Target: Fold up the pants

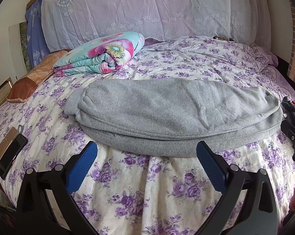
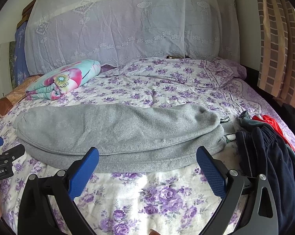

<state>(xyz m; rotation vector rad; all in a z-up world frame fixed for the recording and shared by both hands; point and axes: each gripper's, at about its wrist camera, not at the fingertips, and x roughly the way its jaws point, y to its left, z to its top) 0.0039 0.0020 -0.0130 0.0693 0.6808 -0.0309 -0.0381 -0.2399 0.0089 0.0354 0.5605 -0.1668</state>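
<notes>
Grey fleece pants (image 1: 167,115) lie folded lengthwise into a long band across the flowered bedspread (image 1: 147,186), and they also fill the middle of the right wrist view (image 2: 118,133). My left gripper (image 1: 147,150) is open just short of their near edge, with nothing between its blue pads (image 1: 82,168). My right gripper (image 2: 147,154) is open too, close to the near edge of the pants, and it holds nothing. The left gripper's body (image 2: 2,156) shows at the left edge of the right wrist view, and the right gripper's body (image 1: 294,133) at the right edge of the left wrist view.
A folded floral quilt (image 1: 100,54) and a brown pillow (image 1: 32,80) lie at the far left. A phone (image 1: 11,154) rests near the bed's left edge. Dark clothes (image 2: 269,156) with a red item are piled on the right. A lace-covered headboard (image 2: 118,23) stands behind.
</notes>
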